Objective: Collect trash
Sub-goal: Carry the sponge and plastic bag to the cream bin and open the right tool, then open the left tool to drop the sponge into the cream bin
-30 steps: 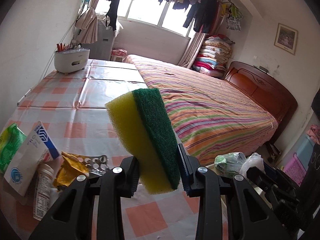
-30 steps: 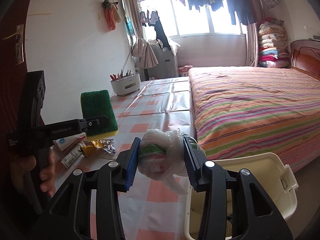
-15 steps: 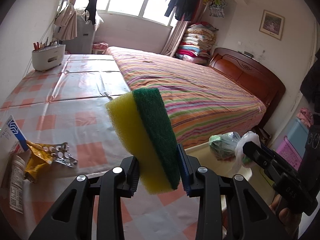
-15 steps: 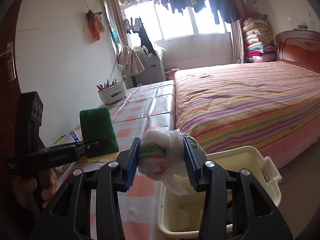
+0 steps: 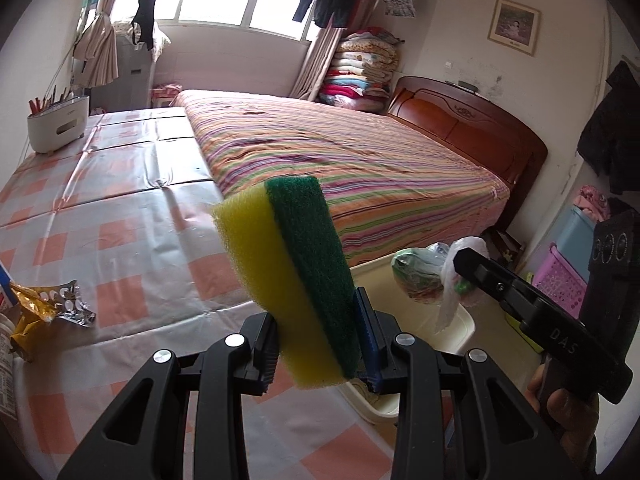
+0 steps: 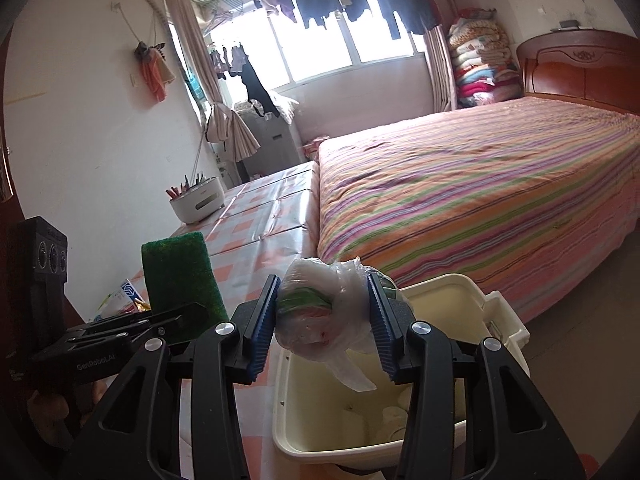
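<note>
Checked table [image 5: 120, 216] bears foil wrapper [image 5: 60, 304], white caddy [image 5: 58, 124].

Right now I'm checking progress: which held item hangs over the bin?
The knotted plastic bag, clamped in the right gripper, hangs above the cream bin. The sponge is over the table's edge.

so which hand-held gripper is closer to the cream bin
Right. The right hand-held gripper holds the bagged trash directly above the open cream bin; the left hand-held gripper, clamping the sponge, sits over the table beside it.
</note>
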`<action>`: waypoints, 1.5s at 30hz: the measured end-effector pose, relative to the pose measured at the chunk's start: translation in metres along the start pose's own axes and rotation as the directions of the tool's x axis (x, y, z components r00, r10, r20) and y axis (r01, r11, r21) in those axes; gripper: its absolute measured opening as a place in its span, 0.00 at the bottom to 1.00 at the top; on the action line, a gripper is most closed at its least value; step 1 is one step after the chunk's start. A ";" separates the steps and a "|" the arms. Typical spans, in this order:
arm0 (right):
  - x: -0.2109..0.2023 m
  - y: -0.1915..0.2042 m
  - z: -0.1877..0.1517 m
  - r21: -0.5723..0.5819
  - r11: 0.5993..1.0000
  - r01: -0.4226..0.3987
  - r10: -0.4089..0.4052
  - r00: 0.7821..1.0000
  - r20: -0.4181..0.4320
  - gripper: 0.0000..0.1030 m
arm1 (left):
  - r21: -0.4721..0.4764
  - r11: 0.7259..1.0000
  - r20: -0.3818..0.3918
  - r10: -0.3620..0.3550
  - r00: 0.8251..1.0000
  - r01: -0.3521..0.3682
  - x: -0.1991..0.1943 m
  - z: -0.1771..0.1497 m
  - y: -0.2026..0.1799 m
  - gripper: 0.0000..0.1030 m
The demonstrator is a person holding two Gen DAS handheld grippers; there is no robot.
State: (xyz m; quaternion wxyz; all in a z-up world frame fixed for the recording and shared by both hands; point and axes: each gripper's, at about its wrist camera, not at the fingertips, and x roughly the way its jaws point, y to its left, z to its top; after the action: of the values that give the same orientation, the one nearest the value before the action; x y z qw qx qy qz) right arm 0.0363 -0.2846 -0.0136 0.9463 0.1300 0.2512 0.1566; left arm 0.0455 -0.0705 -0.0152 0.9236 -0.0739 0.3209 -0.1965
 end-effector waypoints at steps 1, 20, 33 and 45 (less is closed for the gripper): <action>-0.002 -0.002 0.000 0.004 1.000 0.003 -0.003 1.000 0.003 0.42 | 0.003 1.000 0.000 -0.006 1.000 0.006 0.001 0.000 -0.003 0.32; -0.021 -0.030 0.008 0.152 0.988 0.001 -0.017 0.995 0.099 0.48 | 0.021 0.997 -0.045 -0.071 0.996 0.072 0.027 0.002 -0.028 0.32; -0.031 -0.040 0.009 0.187 0.982 -0.007 -0.023 0.987 0.158 0.55 | 0.087 0.989 -0.091 -0.114 0.989 0.121 0.039 -0.004 -0.058 0.36; -0.029 -0.040 0.007 0.197 0.980 -0.025 -0.007 0.987 0.159 0.56 | 0.112 0.990 -0.080 -0.077 0.994 0.085 0.033 -0.006 -0.064 0.78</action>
State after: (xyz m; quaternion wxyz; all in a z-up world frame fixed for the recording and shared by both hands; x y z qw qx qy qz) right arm 0.0256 -0.3327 -0.0077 0.9449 0.2369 0.1886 0.1244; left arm 0.0459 -0.1422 -0.0216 0.9047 -0.0260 0.3406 -0.2548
